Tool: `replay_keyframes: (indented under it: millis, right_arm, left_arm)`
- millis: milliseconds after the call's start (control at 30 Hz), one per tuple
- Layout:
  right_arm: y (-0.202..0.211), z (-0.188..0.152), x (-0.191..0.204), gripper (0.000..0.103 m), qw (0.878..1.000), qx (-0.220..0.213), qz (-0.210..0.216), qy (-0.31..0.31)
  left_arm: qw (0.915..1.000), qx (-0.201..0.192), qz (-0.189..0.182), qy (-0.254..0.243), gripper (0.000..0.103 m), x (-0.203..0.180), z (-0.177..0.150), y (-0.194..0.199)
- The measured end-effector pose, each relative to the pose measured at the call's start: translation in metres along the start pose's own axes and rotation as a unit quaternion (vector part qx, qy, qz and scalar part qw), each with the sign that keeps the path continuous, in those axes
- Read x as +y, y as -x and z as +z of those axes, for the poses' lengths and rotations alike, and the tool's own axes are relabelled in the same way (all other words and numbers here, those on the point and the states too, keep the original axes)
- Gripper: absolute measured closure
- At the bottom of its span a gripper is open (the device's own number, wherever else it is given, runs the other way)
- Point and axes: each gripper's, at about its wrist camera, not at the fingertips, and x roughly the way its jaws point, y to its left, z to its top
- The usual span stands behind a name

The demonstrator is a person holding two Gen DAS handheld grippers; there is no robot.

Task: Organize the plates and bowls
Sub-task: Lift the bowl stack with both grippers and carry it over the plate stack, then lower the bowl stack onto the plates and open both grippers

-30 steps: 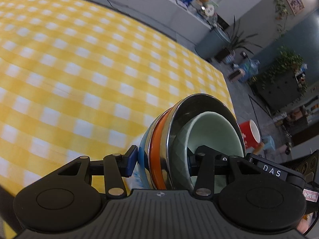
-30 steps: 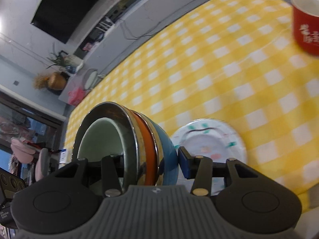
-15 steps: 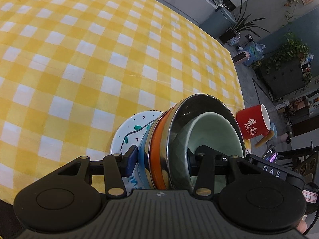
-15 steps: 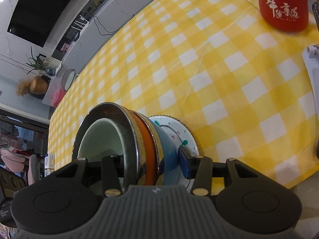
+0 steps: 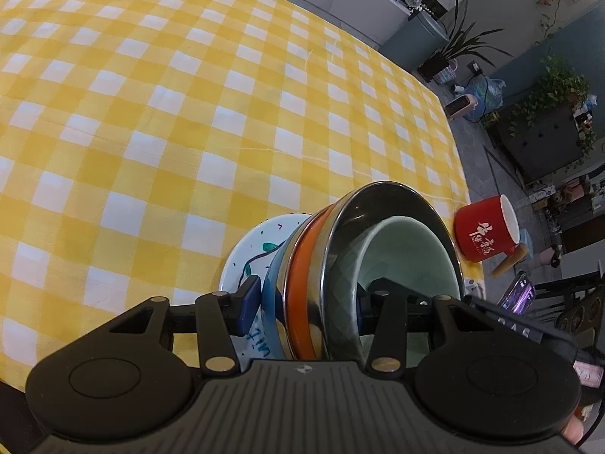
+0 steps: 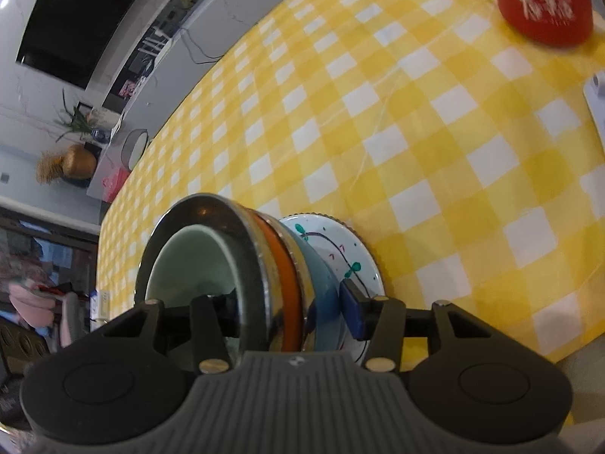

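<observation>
A nested stack of bowls point(image 5: 332, 265) shows in both views: pale green innermost, then steel, orange and blue outermost. My left gripper point(image 5: 306, 302) is shut on one side of the stack, one finger inside the green bowl, one on the blue base. My right gripper point(image 6: 287, 302) is shut on the opposite side point(image 6: 242, 261) the same way. The stack hangs just above, perhaps touching, a white painted plate point(image 5: 257, 242) that lies on the yellow checked tablecloth, also seen in the right wrist view point(image 6: 340, 253).
A red mug point(image 5: 484, 227) with white characters stands near the table's right edge, also in the right wrist view point(image 6: 544, 3). A white object point(image 6: 595, 94) lies at the right edge. The yellow checked tablecloth point(image 5: 189, 94) stretches far ahead.
Both grippers have carried the bowl stack down and over the white plate. The plate now lies right under the stack, and the table looks closer.
</observation>
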Motion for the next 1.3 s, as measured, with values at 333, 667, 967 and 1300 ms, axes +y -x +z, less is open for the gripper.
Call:
replay_keyframes:
  millis: [333,667,967,1300]
  right_arm:
    - [0.013,-0.013,0.025,0.029,0.993,-0.073,-0.029,0.091]
    - [0.052,-0.053,0.068,0.023,0.94,-0.223,-0.072,0.247]
    - [0.081,-0.111,0.107,0.019,0.906,-0.259,-0.053,0.332]
    - [0.069,-0.169,0.111,0.017,0.903,-0.235,-0.081,0.35]
  left_arm:
    - [0.9984,-0.045,0.011,-0.033,0.036,-0.005,-0.003,0.02]
    - [0.957,-0.203,0.087,-0.188,0.035,-0.023,-0.04,0.099]
    - [0.9024,-0.305,0.161,-0.258,0.035,-0.016,-0.092,0.142]
    - [0.8962,-0.295,0.204,-0.261,0.033,0.005,-0.126,0.142]
